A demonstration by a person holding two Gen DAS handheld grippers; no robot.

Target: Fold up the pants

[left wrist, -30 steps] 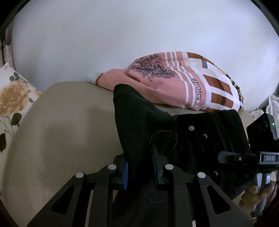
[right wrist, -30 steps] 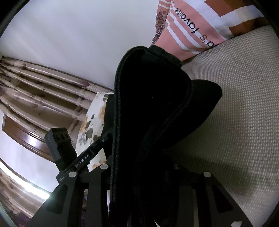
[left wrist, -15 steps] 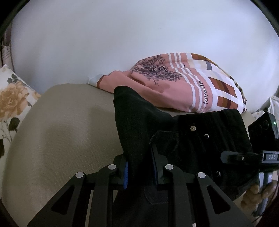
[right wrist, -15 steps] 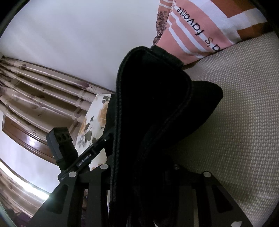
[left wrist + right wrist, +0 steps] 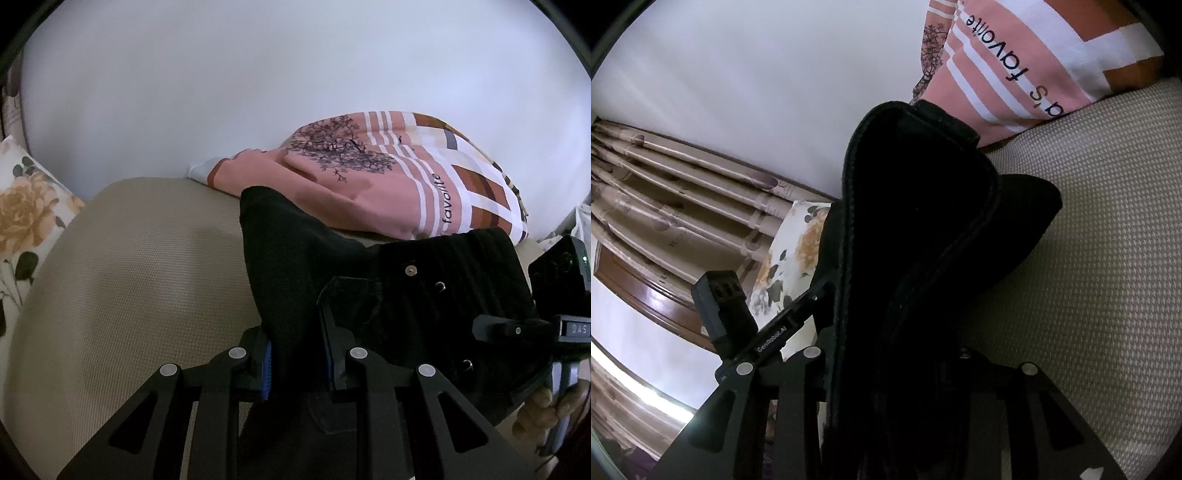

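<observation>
Our left gripper (image 5: 295, 354) pinches the black pants (image 5: 424, 295) over the beige cushion (image 5: 140, 288). Our right gripper (image 5: 897, 369) clamps their waistband.

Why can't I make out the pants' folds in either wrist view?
Left wrist view: the pants are underexposed black, only their snaps catching light, while the wall is bright. Right wrist view: the pants fill the centre as a dark mass, with window glare lower left and fisheye bending at the edges.

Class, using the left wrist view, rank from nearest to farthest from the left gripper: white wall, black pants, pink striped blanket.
1. black pants: clamped in the left gripper.
2. pink striped blanket: behind, right.
3. white wall: background, farthest.
</observation>
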